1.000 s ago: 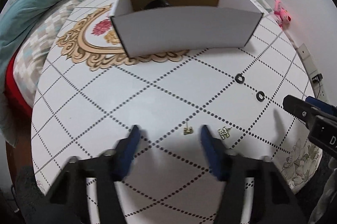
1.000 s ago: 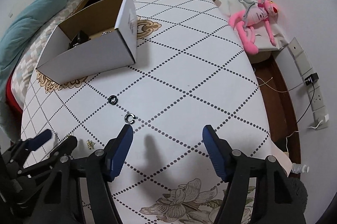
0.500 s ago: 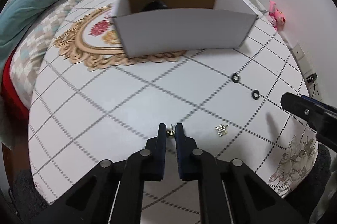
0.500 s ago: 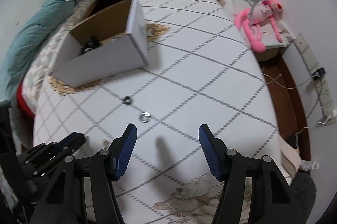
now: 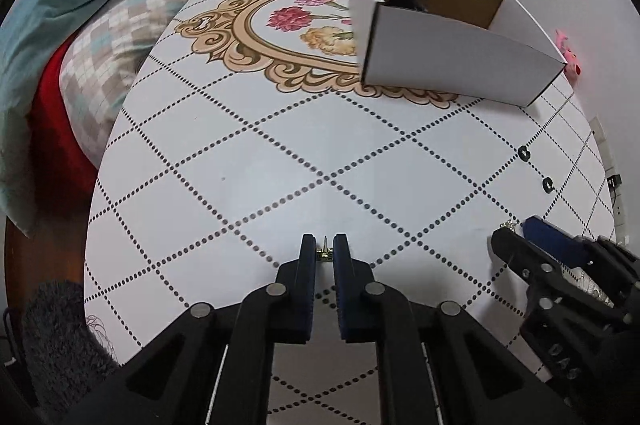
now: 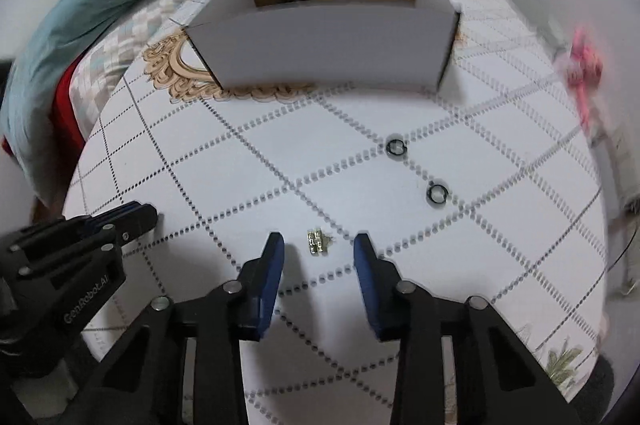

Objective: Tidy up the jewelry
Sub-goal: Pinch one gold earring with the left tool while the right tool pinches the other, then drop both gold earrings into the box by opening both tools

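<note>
Left hand-held gripper (image 5: 324,245) pinches one gold earring (image 5: 324,254); right hand-held gripper (image 6: 319,245) is closing around the second gold earring (image 6: 315,242).
Both point steeply down because the pieces lie flat on the worktop (image 5: 248,185); white box (image 5: 452,65) waits far ahead.

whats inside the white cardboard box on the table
Inside the white cardboard box a small dark object shows above the near wall in the left wrist view. What it is cannot be told. The near wall covers the box's floor, so anything else inside is hidden.

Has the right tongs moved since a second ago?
Yes. The right tongs swung left, away from the two black rings, and now straddle the gold earring, jaws closing.
</note>
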{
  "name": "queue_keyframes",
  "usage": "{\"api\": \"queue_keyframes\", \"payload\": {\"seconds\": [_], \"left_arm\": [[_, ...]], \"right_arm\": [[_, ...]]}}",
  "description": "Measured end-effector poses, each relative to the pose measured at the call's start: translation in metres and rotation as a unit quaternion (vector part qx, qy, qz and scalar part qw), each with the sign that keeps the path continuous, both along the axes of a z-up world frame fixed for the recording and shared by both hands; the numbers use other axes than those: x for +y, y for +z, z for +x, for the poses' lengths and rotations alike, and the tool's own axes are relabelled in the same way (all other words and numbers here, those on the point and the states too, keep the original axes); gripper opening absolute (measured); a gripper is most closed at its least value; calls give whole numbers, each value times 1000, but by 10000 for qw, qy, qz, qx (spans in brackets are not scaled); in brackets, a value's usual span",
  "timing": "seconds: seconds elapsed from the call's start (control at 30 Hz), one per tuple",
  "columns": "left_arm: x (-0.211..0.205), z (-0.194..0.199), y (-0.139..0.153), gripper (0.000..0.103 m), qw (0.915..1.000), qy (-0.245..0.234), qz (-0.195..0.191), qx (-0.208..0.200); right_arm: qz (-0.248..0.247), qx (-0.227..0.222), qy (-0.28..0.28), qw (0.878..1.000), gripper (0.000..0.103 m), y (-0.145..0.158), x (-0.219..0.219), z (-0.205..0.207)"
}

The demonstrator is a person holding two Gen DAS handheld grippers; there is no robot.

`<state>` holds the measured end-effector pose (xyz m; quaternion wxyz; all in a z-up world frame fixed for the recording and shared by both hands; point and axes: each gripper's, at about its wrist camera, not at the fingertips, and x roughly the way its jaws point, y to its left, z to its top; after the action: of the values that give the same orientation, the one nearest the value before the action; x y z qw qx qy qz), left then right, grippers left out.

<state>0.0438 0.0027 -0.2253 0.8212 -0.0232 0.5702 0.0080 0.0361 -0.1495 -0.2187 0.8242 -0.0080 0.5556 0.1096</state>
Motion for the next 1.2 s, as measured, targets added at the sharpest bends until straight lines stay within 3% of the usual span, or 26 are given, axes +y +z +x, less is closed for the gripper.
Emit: {"api": "queue_keyframes", "payload": {"seconds": [0.07, 0.27, 0.43, 0.6, 0.7, 0.83, 0.97, 1.1, 1.2], "left_arm": [[3, 1, 0, 6, 10000, 22, -36, 1], [4, 6, 8, 6, 9998, 35, -170, -77], [-4, 20, 37, 6, 9983, -57, -518, -252], [-24, 63, 81, 6, 9933, -325, -966, -548], [-37, 99, 102, 6, 9906, -494, -1080, -680], [-46, 148, 104, 6, 9910, -655, -1004, -588], [-48, 184, 89, 7, 9926, -742, -941, -219], [-50, 201, 82, 9, 9966, -656, -496, -12], [-42, 209, 83, 26, 9977, -515, -444, 4]], "right_arm": [[-172, -73, 8, 9998, 7, -2, 5, -1], [286, -39, -244, 9993, 6, 7, -14, 4], [824, -219, -588, 9946, 6, 47, -43, 19], [1278, -464, -696, 9883, 6, 95, -62, 62], [1277, -500, -653, 9884, 6, 107, -64, 98], [1221, -229, -613, 9904, 6, 101, -69, 155], [1039, 29, -491, 9934, 6, 90, -66, 192], [808, 264, -443, 9954, 7, 80, -65, 214], [756, 304, -502, 9954, 22, 78, -68, 219]]}}
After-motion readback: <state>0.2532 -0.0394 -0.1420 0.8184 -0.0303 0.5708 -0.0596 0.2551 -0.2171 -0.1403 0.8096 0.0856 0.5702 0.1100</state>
